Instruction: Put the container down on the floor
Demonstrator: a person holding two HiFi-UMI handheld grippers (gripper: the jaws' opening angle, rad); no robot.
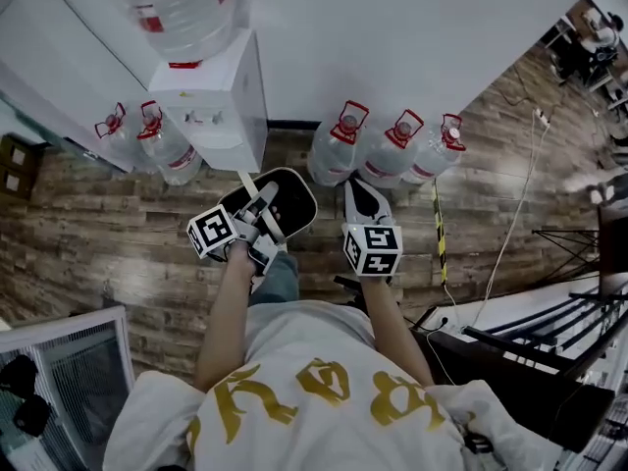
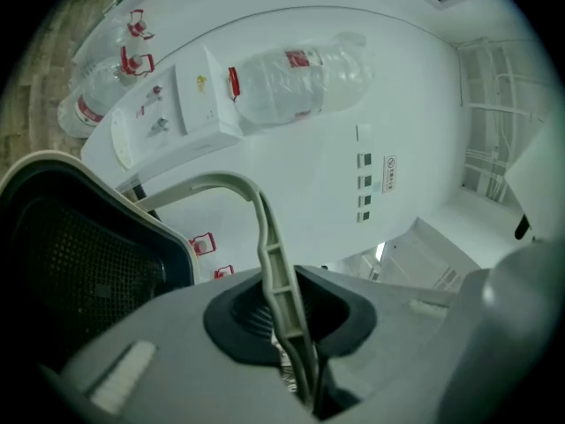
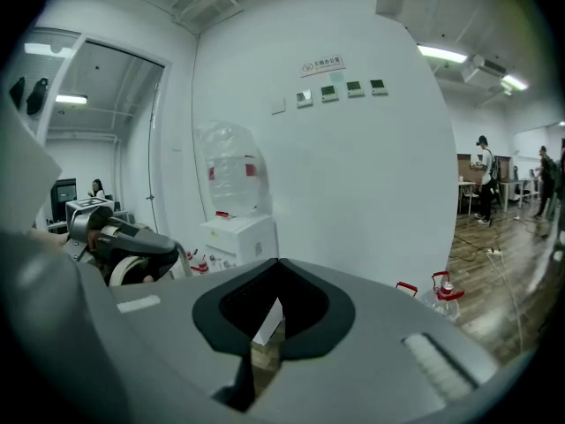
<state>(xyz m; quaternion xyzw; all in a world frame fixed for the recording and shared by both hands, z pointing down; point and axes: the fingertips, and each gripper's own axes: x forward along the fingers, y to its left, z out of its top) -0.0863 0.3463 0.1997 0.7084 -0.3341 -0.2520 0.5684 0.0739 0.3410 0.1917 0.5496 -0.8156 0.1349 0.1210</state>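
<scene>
Closest to me, left gripper (image 1: 257, 214) is clamped tight on the pale handle (image 2: 274, 263) of the container (image 1: 294, 199), a black mesh bin with a light rim, hanging off the floor (image 1: 78, 253) mid-frame. Right gripper (image 1: 359, 192) sits just right of it, jaws pretty much together on nothing. Further back there's a water dispenser (image 1: 221, 106) upper left, spare bottles (image 1: 388, 145) lined along the white wall (image 1: 412, 27)

The floor (image 1: 88, 253) is brown wood. Big water bottles (image 1: 391, 147) and a white water cooler (image 1: 224, 106) stand on it.
</scene>
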